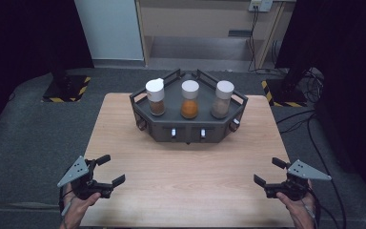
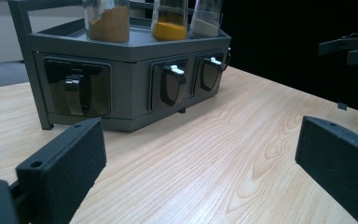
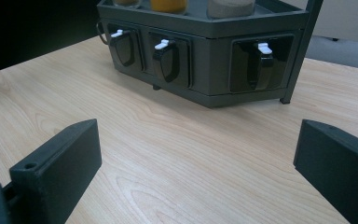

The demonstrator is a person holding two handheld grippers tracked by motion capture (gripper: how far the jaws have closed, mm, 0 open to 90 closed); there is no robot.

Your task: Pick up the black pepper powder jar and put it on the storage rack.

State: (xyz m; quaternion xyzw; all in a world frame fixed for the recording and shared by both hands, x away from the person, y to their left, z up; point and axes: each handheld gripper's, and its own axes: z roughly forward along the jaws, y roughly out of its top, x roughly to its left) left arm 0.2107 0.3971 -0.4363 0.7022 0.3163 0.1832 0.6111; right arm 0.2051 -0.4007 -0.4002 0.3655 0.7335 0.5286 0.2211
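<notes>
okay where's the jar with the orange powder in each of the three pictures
High view: orange-powder jar, middle of three on the grey rack, top centre.
Left gripper view: top centre, cap cut off.
Right gripper view: top edge, just its base.
Shared landmark: the rack's white-tipped front levers.

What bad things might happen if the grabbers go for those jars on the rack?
1. The three jars stand tall, narrow and close together on the rack, so reaching for one might knock its neighbour over.
2. The rack's raised rail could catch the left gripper or right gripper coming in low.
3. A sideways bump might slide the rack along the smooth table.
</notes>
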